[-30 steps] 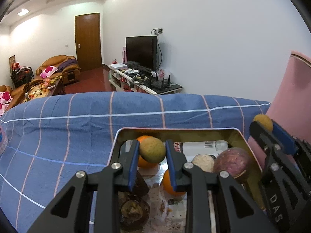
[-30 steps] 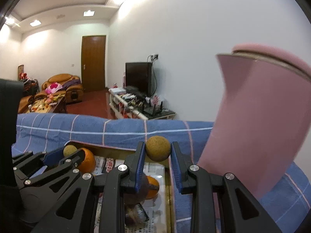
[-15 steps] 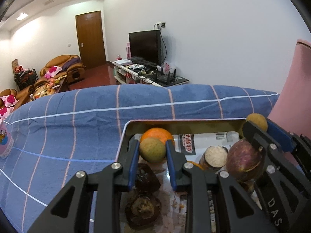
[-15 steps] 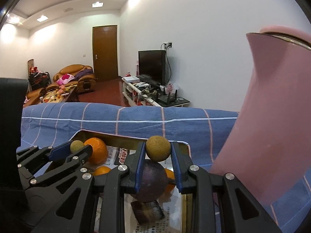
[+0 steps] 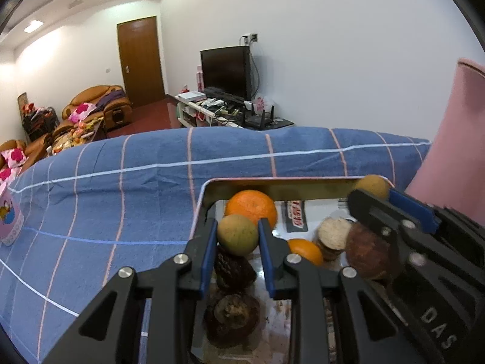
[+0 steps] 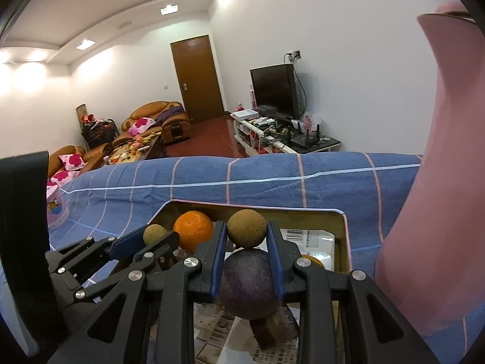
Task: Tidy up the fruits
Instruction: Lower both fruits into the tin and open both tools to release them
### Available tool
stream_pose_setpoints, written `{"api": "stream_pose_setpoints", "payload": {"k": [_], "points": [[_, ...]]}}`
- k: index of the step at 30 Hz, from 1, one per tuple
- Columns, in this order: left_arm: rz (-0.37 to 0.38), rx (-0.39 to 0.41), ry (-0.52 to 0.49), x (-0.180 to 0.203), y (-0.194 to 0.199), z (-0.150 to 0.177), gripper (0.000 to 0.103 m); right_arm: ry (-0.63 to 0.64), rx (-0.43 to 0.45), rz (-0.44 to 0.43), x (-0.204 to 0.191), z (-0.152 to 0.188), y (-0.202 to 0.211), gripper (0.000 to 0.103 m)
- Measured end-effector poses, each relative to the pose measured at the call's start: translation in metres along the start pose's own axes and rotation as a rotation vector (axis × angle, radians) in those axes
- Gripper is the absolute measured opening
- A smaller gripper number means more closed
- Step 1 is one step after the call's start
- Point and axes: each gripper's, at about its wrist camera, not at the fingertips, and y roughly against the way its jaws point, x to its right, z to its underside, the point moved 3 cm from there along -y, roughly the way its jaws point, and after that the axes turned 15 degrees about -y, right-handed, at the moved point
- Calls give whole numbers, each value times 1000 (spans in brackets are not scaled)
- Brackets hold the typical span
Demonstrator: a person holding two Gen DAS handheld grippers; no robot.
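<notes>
My left gripper (image 5: 238, 236) is shut on a small greenish-brown round fruit (image 5: 237, 235) and holds it over the left part of a metal tray (image 5: 209, 189). My right gripper (image 6: 246, 233) is shut on a similar brown round fruit (image 6: 246, 232) over the tray's right part (image 6: 342, 221). In the tray lie an orange (image 5: 251, 206), a second orange (image 5: 304, 250), a purple passion fruit (image 6: 248, 285), a pale cut fruit (image 5: 333, 233) and dark wrinkled fruits (image 5: 233, 315). The right gripper also shows in the left wrist view (image 5: 371, 188).
The tray is lined with newspaper and sits on a blue checked cloth (image 5: 121, 200). A tall pink object (image 6: 439, 182) stands close on the right. A pink cup (image 5: 7, 218) stands at the far left. A living room with sofa and TV lies beyond.
Both grippers have tilted down and lowered toward the tray, each still holding its fruit. More of the tray's contents now show.
</notes>
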Motion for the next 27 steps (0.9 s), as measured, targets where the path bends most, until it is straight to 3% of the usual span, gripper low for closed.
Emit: {"api": "stream_pose_setpoints", "payload": {"k": [16,19,21,27], "points": [[-14,-3,-15,3,1,0,28,-12,23,-38,1,1,3,30],[-12,-5,-9,1,1,0,29,-16,70,-29,1,-2,12,43],[-14,-8,-5,1,0,0,29,-19,110,-15,2,-3,18,59],[-26,-15,-9,2,0,0,29,-44,163,-17,5,-8,29,63]]}}
